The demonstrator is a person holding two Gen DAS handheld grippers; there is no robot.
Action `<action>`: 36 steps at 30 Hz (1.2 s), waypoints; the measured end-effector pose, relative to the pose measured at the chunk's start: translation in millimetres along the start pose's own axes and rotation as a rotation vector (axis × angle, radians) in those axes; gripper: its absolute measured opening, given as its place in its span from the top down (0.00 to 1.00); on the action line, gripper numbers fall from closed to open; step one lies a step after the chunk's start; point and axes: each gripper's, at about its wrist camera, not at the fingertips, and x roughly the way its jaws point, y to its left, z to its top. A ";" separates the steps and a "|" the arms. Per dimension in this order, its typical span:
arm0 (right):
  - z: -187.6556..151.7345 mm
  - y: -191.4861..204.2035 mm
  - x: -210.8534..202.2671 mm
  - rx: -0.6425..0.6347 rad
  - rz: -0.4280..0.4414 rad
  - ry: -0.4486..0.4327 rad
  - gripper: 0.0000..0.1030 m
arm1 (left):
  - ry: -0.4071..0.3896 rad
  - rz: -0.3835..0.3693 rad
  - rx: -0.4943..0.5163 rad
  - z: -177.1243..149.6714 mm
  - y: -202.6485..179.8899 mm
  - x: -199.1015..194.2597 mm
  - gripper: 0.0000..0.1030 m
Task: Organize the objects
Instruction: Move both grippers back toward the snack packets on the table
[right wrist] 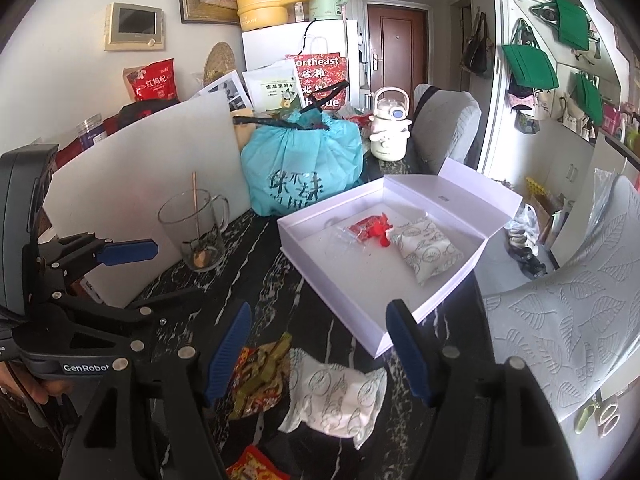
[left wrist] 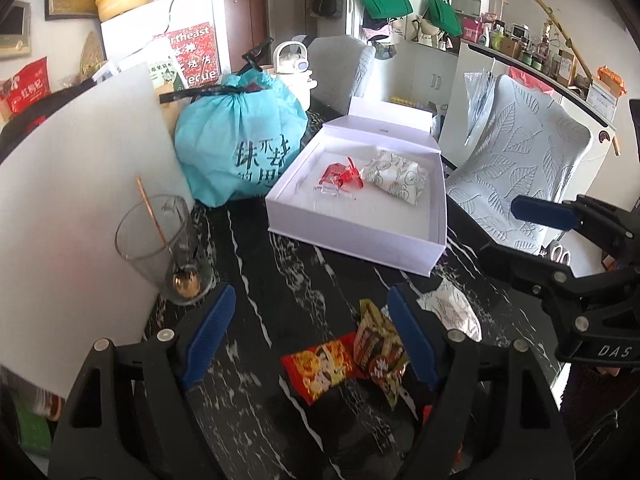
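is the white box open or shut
Open. The white box has its lid folded back behind it, and a red packet and a white patterned packet lie visible inside.

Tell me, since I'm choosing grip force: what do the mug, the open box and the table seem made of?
Glass mug: clear glass, glossy; the spoon shows through its wall. White box: likely matte rigid cardboard, with crisp folded edges and a hinged lid. Table: glossy black, white-veined, marble-like; real stone or printed laminate can't be told.
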 end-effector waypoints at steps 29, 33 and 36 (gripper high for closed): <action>-121.9 39.8 -13.0 0.020 0.063 0.127 0.31 | 0.119 0.005 -0.018 -106.3 -16.6 -4.2 0.23; -137.2 45.2 -8.1 0.017 0.080 0.143 0.31 | 0.133 -0.012 -0.028 -118.0 -14.6 1.7 0.23; -145.6 49.1 -5.4 0.004 0.082 0.144 0.31 | 0.142 -0.015 -0.026 -125.3 -12.9 5.8 0.23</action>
